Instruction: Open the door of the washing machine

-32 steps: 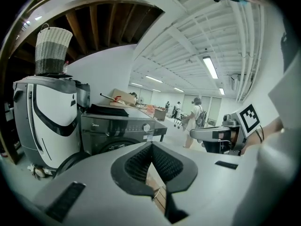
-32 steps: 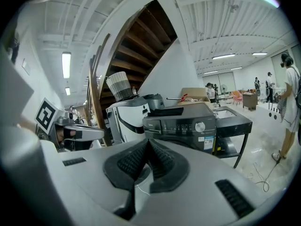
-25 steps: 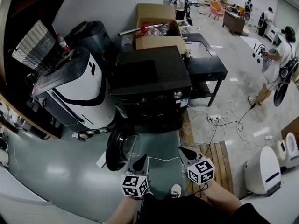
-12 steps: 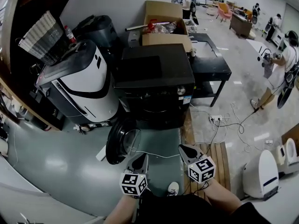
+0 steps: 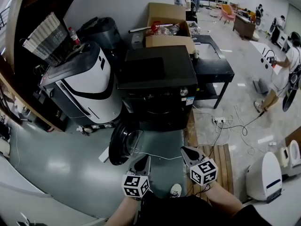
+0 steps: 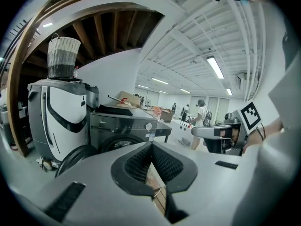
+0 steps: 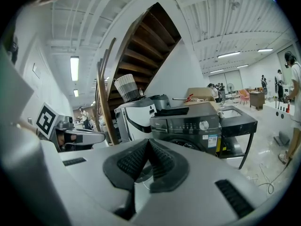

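Grey left tongs (image 5: 146, 158), right tongs (image 5: 184, 150); seemingly black top (image 5: 188, 213)

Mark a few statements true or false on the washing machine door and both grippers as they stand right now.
1. The washing machine has its door open, swung to the left in the head view. True.
2. The left gripper is clamped on the door. False: its jaws are shut on nothing.
3. The right gripper is shut and empty. True.
4. The cardboard box stands on the floor in front of the washing machine. False: it sits behind the machine, by the wall.
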Demonstrator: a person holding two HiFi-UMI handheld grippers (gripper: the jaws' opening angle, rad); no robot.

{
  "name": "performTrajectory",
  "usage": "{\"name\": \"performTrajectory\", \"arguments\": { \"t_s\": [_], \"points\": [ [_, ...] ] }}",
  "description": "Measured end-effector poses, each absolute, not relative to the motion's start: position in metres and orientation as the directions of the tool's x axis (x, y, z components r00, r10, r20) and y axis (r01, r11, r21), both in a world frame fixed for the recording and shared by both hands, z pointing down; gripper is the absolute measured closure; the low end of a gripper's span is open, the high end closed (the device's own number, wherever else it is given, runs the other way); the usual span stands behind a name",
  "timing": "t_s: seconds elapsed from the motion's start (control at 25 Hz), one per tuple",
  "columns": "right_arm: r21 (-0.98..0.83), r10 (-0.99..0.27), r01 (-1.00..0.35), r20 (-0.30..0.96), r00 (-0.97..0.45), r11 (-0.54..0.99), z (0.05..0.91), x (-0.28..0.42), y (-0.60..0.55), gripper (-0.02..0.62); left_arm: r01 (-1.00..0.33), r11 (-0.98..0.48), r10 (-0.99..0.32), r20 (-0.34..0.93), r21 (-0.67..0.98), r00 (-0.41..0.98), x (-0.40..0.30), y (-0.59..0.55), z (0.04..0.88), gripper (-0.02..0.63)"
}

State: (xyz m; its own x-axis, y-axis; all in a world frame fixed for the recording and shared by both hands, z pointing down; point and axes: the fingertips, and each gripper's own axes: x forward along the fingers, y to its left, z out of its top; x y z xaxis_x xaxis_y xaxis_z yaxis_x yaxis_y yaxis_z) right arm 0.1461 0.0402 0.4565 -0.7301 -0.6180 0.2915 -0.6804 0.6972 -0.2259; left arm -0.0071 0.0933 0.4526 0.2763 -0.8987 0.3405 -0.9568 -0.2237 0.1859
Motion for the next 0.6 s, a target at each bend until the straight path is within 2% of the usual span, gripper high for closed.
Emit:
{"name": "performTrajectory", "arguments": {
  "t_s": [0.6],
  "points": [
    [-0.22, -0.624, -0.682, 0.282, -0.729, 0.697, 0.454, 0.145, 0.052, 0.578, -0.96, -0.22, -0.909, 0.321, 0.173, 0.266, -0.011, 0.107, 0.445, 0.589]
  ]
}}
